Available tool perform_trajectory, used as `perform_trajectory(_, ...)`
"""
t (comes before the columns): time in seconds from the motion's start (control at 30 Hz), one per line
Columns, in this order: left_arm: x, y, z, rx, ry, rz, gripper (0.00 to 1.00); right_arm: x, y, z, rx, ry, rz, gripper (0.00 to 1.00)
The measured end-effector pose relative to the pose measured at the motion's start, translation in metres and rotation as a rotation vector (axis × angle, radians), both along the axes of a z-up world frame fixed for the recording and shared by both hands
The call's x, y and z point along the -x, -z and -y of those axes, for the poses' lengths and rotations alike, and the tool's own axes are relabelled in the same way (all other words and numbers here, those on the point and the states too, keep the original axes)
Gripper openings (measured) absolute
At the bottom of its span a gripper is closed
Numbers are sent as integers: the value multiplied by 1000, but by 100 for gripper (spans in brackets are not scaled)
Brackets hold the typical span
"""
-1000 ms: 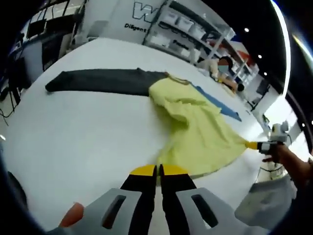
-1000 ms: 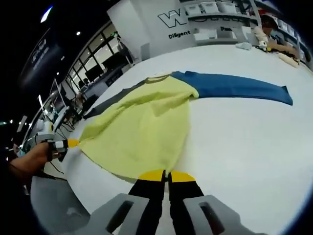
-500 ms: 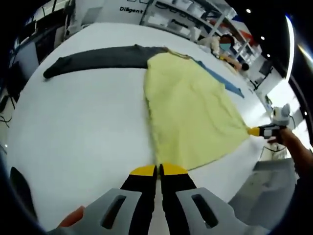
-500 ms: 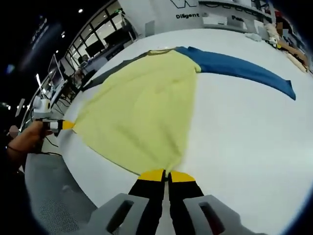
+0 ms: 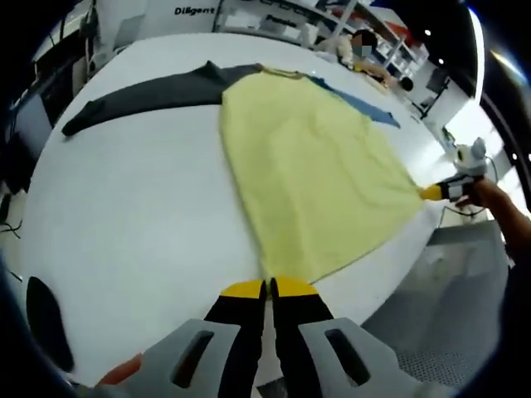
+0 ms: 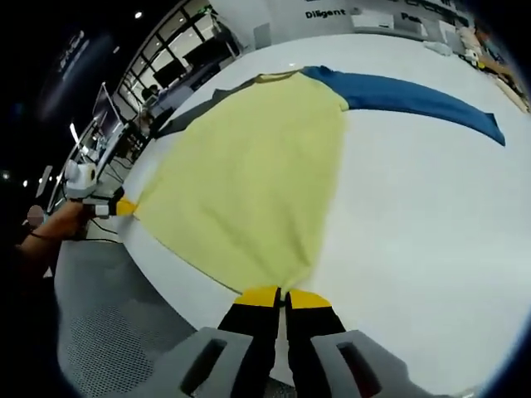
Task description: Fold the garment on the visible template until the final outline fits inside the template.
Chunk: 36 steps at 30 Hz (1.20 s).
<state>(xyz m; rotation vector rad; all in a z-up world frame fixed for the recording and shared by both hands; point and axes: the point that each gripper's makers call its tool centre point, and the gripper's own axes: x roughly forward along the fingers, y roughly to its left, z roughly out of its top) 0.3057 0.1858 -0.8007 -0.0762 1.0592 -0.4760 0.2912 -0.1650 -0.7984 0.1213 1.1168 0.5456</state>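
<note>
The white table [image 5: 124,207] is carrying the garment [image 5: 315,174], whose yellow body is now lying spread flatter than before. The left gripper [image 5: 268,288] and right gripper [image 6: 282,297] are each clamping a hem corner, jaws closed.

Left gripper [image 5: 267,288] had its 2 yellow-tipped jaws pressed together on the near hem corner of the garment [image 5: 311,178]. Yellow body lay spread flat on the white table [image 5: 141,224], running away ahead of the jaws. Dark grey sleeve [image 5: 145,95] stretched out ahead to the left, blue sleeve [image 5: 357,104] ahead to the right, far end. Right gripper [image 5: 444,191], held by a hand [image 5: 489,195], pinched the other hem corner, off to the right at the table edge. Grey floor [image 5: 448,298] showed beyond that edge.
</note>
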Motion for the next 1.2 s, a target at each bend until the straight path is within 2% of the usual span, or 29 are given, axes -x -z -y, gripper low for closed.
perform_trajectory(0.37,29,-2,0,-10,36,-25,0,30,-2,-6,7,-74,-40,0)
perform_trajectory(0.57,42,3,-1,-5,26,-42,0,36,-1,-6,20,-89,-46,0)
perform_trajectory(0.7,44,2,-3,2,18,-41,0,40,3,-7,40,-99,-43,0)
perform_trajectory(0.87,45,2,-3,-8,24,-35,0,42,4,-8,104,-146,-18,0)
perform_trajectory(1.2,48,3,-2,-25,58,-22,0,46,8,-7,150,-173,-3,0)
